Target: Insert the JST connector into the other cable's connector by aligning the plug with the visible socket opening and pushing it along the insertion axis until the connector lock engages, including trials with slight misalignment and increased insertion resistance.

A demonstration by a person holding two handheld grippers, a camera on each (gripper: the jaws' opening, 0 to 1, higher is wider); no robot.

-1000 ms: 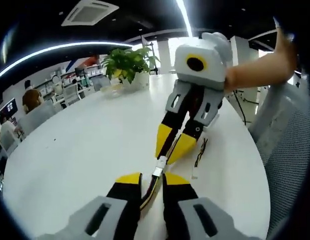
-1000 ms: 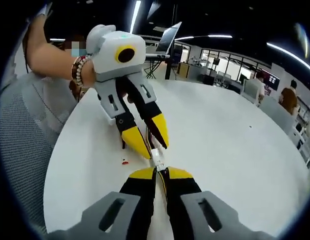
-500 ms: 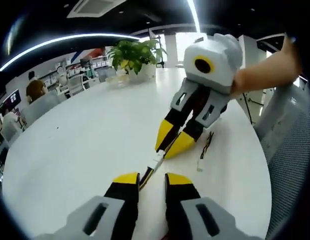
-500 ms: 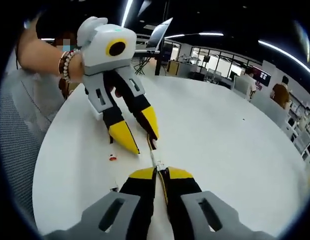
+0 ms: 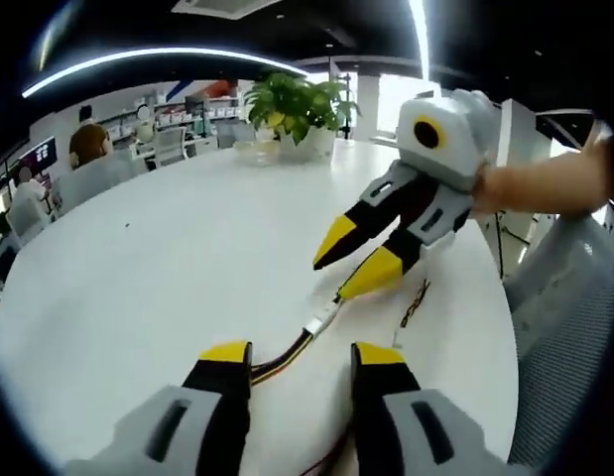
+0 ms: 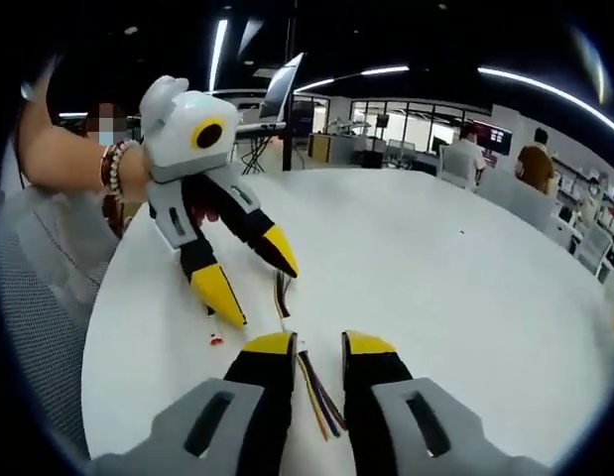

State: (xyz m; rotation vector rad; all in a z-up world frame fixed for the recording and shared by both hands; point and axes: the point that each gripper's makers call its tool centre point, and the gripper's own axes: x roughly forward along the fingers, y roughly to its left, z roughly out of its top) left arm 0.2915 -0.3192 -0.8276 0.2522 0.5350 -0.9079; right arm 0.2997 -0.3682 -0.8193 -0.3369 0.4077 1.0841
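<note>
**Desk:** What's in front of you, biggest first?

**Me:** A round white table [image 5: 138, 288] carries everything. At its far edge in my left gripper view I see a potted plant [image 5: 295, 104], and beyond it office chairs with people seated.

**Desk:** And the tongs?

**Me:** My left tongs [image 5: 300, 359] are spread, yellow tips apart, gripping nothing. The joined cable lies on the table between them. My right tongs [image 6: 319, 345] are spread too, and coloured wires run between their tips without being pinched. In the left gripper view I see the right tongs [image 5: 358, 260] hanging above the table with jaws parted, a hand behind them. In the right gripper view the left tongs [image 6: 252, 288] hover the same way, held by an arm wearing a beaded bracelet [image 6: 113, 171].

**Desk:** Where is the connector?

**Me:** The white JST connector [image 5: 319, 321] rests on the table just beyond my left tips, with its wires [image 5: 282, 355] trailing back between them. It sits near the lower tip of the right tongs, not touching. I cannot tell whether its lock is seated.

**Desk:** Anything smaller?

**Me:** A spare cable [image 5: 414, 305] lies just right of the connector, and a tiny red piece [image 6: 216, 340] sits near my right tongs.
</note>
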